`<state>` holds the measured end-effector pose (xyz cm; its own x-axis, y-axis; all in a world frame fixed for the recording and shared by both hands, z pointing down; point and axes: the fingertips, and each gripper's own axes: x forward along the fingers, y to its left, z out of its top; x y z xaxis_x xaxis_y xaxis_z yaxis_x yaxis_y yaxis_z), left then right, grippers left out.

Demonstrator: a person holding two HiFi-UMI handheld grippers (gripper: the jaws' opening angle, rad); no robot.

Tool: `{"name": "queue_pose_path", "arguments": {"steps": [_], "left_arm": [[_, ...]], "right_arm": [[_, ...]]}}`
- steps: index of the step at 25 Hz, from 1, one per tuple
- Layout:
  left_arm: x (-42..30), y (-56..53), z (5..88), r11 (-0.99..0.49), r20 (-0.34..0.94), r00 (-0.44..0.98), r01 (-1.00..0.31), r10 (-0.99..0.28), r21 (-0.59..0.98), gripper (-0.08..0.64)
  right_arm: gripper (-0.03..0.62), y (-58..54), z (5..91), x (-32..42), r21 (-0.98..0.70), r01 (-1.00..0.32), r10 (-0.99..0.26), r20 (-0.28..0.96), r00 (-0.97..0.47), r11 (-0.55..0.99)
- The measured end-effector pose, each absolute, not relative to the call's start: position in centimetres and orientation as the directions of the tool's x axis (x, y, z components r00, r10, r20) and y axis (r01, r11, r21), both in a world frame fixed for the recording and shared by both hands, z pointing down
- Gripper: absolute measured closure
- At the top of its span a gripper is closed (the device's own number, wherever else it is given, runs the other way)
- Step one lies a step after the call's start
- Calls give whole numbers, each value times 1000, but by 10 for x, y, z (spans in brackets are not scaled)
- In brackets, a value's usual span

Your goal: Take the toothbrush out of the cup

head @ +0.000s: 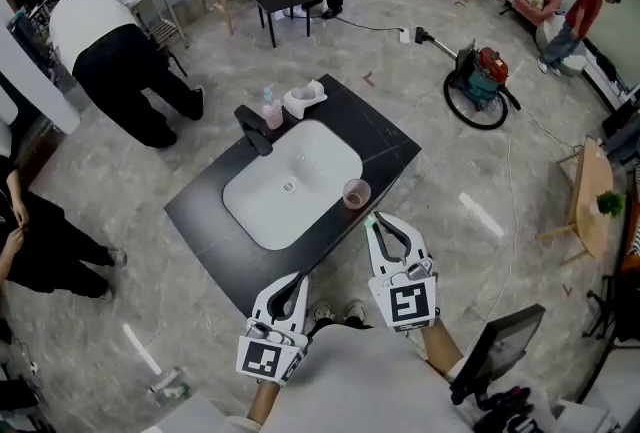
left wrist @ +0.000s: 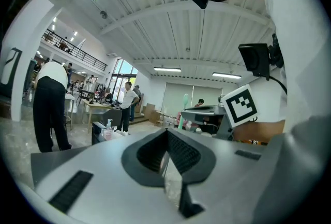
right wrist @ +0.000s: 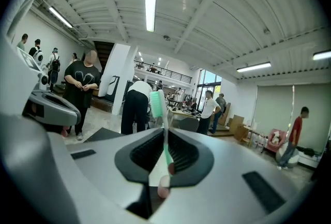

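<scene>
1 green-and-white toothbrush (right wrist: 156, 104): clamped upright in right gripper (right wrist: 164, 158), centre frame, clear of cup. 1 pink cup (head: 356, 192): set on black countertop (head: 390, 146), centre of head view. Left gripper (left wrist: 166, 153): jaws closed together, nothing held.

Left gripper (left wrist: 166, 134) with jaws together, empty; right gripper (left wrist: 184, 114) holds a toothbrush (left wrist: 185, 100) upright.

- Worktop (head: 200, 221): black, matt, stone-like, faintly veined.
- Basin (head: 330, 147): white, glossy, ceramic-looking.
- Cup (head: 356, 193): translucent pink plastic.
- Toothbrush (right wrist: 165, 129): smooth green-and-white plastic.
- Left tongs (left wrist: 166, 134) and right tongs (right wrist: 164, 137): matt grey plastic shells, black ribbed pads (right wrist: 184, 153).
- Floor (head: 400, 51): polished grey marbled stone.
</scene>
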<state>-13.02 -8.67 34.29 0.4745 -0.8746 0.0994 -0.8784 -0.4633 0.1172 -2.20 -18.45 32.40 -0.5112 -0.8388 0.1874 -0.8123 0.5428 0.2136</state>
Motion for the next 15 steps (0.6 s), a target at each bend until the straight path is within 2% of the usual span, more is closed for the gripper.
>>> {"name": "queue_pose_path", "arguments": {"steps": [8,15], "left_arm": [[-159,-76,335,-431,67,440,-895,-896,118,557],[-146,-46,343,-429,94,438,-898,-894,96,557]], "right_arm": [[560,-162,308,-34,320,-770,-832,139,-537,551],[560,-121,317,-26,239,-787,-823,159,-545,568]]}}
